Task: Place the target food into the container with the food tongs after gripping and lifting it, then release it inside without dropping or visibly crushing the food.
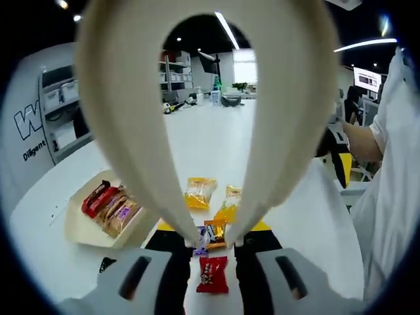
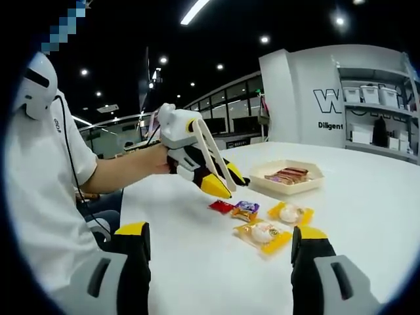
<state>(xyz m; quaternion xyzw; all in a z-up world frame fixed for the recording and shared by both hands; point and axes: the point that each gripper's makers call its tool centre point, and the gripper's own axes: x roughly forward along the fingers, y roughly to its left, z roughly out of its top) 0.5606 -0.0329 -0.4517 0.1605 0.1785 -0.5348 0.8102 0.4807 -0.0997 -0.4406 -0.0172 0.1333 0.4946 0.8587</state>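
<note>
**White tabletop in a dim, lamp-lit hall**

A long white tabletop [image 1: 210, 141] runs away toward the far end of the room, where small items stand in a cluster; they are too small to tell apart. In the left gripper view a grey wall panel [image 1: 29, 125] bears large white lettering, with a shelf unit [image 1: 62, 108] just beside it holding pale bins. The right gripper view shows the same lettered panel [image 2: 331, 105] and shelves [image 2: 377, 111] behind the tabletop [image 2: 367, 197]. Strip lights [image 1: 226, 29] and round spot lamps [image 2: 264, 39] glow on a dark ceiling. A row of dark windows [image 2: 230, 105] lines the back wall.
</note>
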